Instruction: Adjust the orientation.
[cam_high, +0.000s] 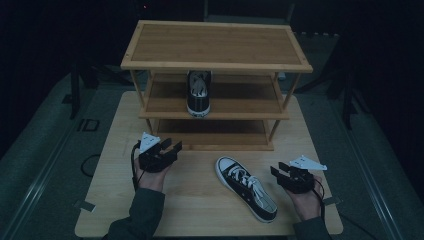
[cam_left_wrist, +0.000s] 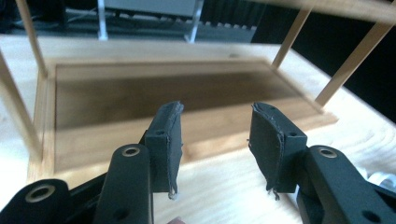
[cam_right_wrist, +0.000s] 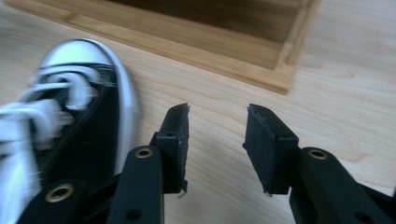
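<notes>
Sitting on rack (cam_high: 215, 62) middle shelf: one sneaker (cam_high: 198, 93); second sneaker (cam_high: 246, 188) on table (cam_high: 200, 200) (both tongs apart, empty).

Matt wood rack (cam_high: 215, 47), canvas sneaker (cam_high: 246, 188) — glossy rubber toe

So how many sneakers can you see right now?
2. One black canvas sneaker with white laces lies on the wooden table, between the two grippers. The other black sneaker sits on the middle shelf of the bamboo rack.

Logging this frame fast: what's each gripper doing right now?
Left gripper: open, holding nothing, facing the rack's bottom shelf.
Right gripper: open, holding nothing, beside the sneaker on the table.
</notes>
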